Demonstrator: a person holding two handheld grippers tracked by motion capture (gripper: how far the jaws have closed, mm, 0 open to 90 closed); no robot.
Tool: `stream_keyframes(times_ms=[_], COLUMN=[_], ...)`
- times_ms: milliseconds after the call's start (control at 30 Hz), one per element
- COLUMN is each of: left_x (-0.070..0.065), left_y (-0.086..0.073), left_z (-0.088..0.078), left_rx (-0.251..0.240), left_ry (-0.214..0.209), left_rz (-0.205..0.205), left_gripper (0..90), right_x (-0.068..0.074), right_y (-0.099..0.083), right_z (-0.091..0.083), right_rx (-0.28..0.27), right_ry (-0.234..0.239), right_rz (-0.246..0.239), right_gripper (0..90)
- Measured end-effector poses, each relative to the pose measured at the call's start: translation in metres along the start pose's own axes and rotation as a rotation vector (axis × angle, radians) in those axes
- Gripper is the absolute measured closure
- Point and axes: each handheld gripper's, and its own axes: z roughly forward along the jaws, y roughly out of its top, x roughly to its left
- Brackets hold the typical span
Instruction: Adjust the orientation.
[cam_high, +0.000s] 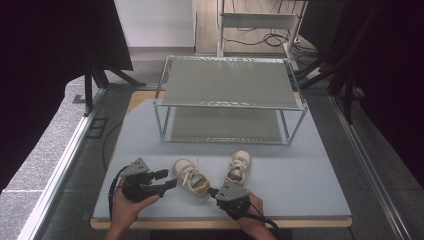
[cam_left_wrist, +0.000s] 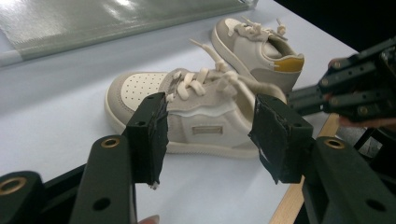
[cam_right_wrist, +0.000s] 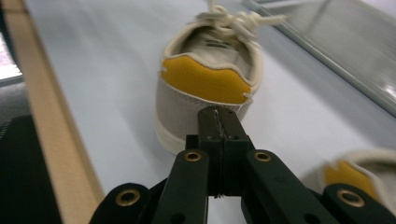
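Observation:
Two small beige-and-white lace-up shoes with yellow heel patches lie on the pale table. The left shoe points away and to the left. The right shoe points toward the rack. My left gripper is open, its jaws beside that left shoe's flank without touching it. My right gripper is shut on nothing, its tip just behind the left shoe's heel.
A metal-framed rack with two grey shelves stands at the back of the table. The table's wooden front edge runs close under both hands. Dark stands and cables lie on the floor beyond.

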Motion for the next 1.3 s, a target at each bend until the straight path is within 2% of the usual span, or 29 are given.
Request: stream_keyframes(times_ms=[33, 167, 333, 367, 433, 467, 500, 633, 767, 800, 967, 1133, 1167, 1200, 1267, 1300], left_x=[0.000, 0.003, 0.004, 0.004, 0.004, 0.004, 0.005, 0.007, 0.008, 0.008, 0.007, 0.009, 0.009, 0.008, 0.009, 0.009], left_y=[0.000, 0.000, -0.001, -0.001, 0.000, 0.000, 0.000, -0.001, -0.002, -0.002, -0.002, -0.003, -0.003, -0.003, -0.002, -0.001], left_z=[0.000, -0.004, -0.004, -0.005, -0.006, -0.008, -0.008, -0.010, -0.009, -0.008, -0.007, -0.007, -0.007, -0.008, -0.008, -0.007], left_rx=[0.000, -0.014, -0.010, -0.011, -0.014, -0.017, -0.019, -0.020, -0.017, -0.014, -0.015, -0.012, -0.012, -0.014, -0.017, -0.016], left_ry=[0.000, 0.008, 0.010, 0.010, 0.014, 0.016, 0.022, 0.032, 0.034, 0.033, 0.031, 0.034, 0.034, 0.034, 0.031, 0.031], left_rz=[0.000, -0.009, -0.014, -0.013, -0.009, -0.010, -0.010, -0.015, -0.024, -0.016, -0.018, -0.020, -0.020, -0.021, -0.021, -0.021], left_gripper=[45.9, 46.0, 46.0, 46.0, 45.9, 45.9, 45.9, 45.9, 45.9, 45.9, 45.7, 45.7, 45.7, 45.7, 45.7, 45.7], right_x=[0.000, 0.010, 0.017, 0.022, 0.024, 0.029, 0.030, 0.031, 0.026, 0.021, 0.013, 0.000, 0.000, -0.004, -0.005, -0.006], right_y=[0.000, 0.007, 0.015, 0.020, 0.022, 0.026, 0.028, 0.029, 0.026, 0.023, 0.016, 0.005, 0.005, 0.001, 0.000, -0.002], right_z=[0.000, 0.009, 0.019, 0.026, 0.029, 0.034, 0.036, 0.040, 0.031, 0.024, 0.010, -0.003, -0.003, -0.006, -0.006, -0.005], right_rx=[0.000, -0.013, -0.031, -0.039, -0.041, -0.044, -0.047, -0.054, -0.057, -0.067, -0.071, -0.050, -0.050, -0.038, -0.036, -0.021], right_ry=[0.000, 0.049, 0.099, 0.127, 0.133, 0.145, 0.153, 0.173, 0.147, 0.143, 0.111, 0.048, 0.048, 0.024, 0.017, -0.015], right_rz=[0.000, -0.039, -0.065, -0.080, -0.090, -0.116, -0.122, -0.110, -0.099, -0.073, -0.042, 0.004, 0.004, 0.024, 0.030, 0.023], right_gripper=[90.0, 90.0, 90.0, 90.0, 89.8, 89.3, 89.2, 88.8, 87.5, 87.5, 87.5, 86.9, 86.9, 86.9, 86.5, 86.2])
